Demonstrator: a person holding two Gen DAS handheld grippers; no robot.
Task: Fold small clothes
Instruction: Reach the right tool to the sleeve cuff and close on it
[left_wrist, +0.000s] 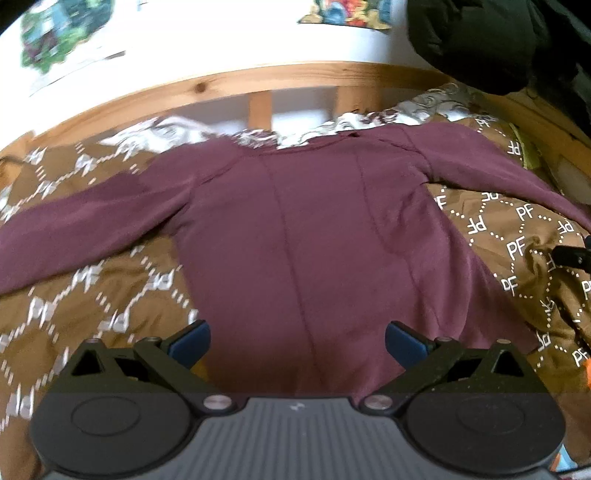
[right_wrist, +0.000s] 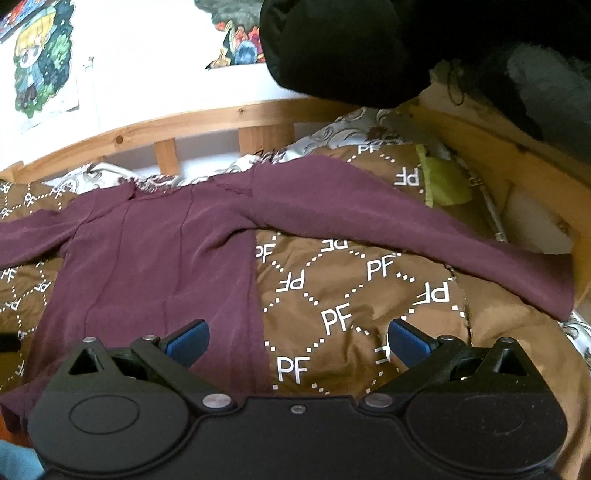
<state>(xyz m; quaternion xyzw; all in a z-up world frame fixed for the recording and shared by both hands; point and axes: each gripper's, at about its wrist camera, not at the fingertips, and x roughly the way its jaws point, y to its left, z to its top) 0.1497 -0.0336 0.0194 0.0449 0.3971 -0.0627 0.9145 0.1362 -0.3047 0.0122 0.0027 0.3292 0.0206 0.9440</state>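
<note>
A maroon long-sleeved top (left_wrist: 295, 229) lies flat on a brown patterned bedspread (left_wrist: 110, 325), collar at the far end, both sleeves spread out sideways. My left gripper (left_wrist: 297, 343) is open and empty, just above the top's near hem at its middle. In the right wrist view the top (right_wrist: 155, 258) lies to the left, and its right sleeve (right_wrist: 424, 247) stretches across to the right. My right gripper (right_wrist: 297, 343) is open and empty, over the top's right hem edge and the bare bedspread (right_wrist: 369, 302).
A wooden bed rail (left_wrist: 258, 79) runs along the far side against a white wall with posters. A black garment (right_wrist: 351, 44) hangs at the upper right. A lime-green item (right_wrist: 443, 181) lies by the right rail. A grey swirl-patterned sheet (left_wrist: 177, 133) shows beyond the collar.
</note>
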